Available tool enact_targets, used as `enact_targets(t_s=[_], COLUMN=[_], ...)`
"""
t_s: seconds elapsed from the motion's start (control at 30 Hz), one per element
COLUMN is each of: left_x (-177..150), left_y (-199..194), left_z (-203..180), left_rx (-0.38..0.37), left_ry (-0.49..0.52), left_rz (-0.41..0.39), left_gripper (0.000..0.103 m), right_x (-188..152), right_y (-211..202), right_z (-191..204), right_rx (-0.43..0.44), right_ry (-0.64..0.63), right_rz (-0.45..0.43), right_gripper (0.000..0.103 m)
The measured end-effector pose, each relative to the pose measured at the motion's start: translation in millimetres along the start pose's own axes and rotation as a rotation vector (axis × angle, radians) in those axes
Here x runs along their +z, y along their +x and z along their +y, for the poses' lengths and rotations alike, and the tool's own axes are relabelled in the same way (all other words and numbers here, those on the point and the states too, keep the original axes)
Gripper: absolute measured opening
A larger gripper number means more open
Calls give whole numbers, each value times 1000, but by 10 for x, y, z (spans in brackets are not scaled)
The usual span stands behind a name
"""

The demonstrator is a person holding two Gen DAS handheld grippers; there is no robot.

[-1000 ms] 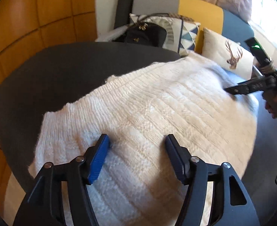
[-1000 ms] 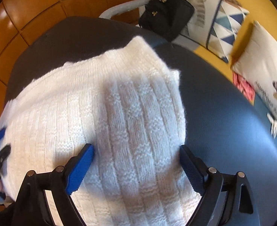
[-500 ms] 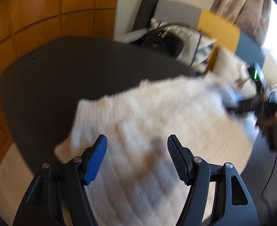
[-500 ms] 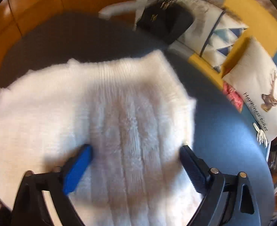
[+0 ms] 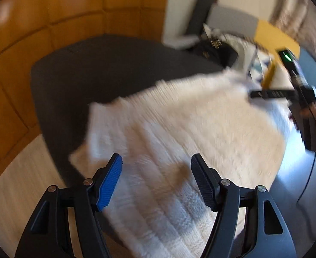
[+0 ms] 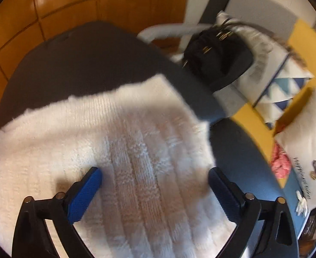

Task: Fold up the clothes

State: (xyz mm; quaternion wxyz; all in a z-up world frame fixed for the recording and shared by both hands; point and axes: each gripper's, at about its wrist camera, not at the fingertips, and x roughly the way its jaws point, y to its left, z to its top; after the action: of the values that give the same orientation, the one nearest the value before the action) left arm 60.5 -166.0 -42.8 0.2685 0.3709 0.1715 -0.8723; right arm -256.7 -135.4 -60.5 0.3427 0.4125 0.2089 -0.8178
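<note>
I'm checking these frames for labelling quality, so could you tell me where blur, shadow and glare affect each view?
Left wrist view: motion blur smears the white knit sweater and the right gripper; the left gripper is sharp; bright window glare at the right edge. Right wrist view: the black handbag is streaked; a soft shadow lies across the sweater; fisheye bends the dark table rim.

Home living rm: sofa [image 6: 263,116] w/ cushions [image 6: 304,142], handbag [image 6: 216,56].
</note>
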Motion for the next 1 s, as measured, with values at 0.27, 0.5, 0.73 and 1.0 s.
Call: enact_targets(t_s=[0.27,0.5,0.73,1.0], left_x=[250,432,543,611], left_y=[-161,-367,-517,-589], left_z=[-190,-197,-11,166], left_rx=[34,157,255,338], left_ry=[-50,-65,-79,-53], left_rz=[-81,-132,-206,-269], left_gripper=[82,82,90,91], right_x=[-422,-515,-562,-567], right_y=[-1022,-1079,-1390,-1480], right_z=[519,821,899,905], right_rx=[21,23,-35,16], right_ry=[-16,112,98,81], right_rz=[-216,-239,-339,-348], right_gripper=[100,99,99,99])
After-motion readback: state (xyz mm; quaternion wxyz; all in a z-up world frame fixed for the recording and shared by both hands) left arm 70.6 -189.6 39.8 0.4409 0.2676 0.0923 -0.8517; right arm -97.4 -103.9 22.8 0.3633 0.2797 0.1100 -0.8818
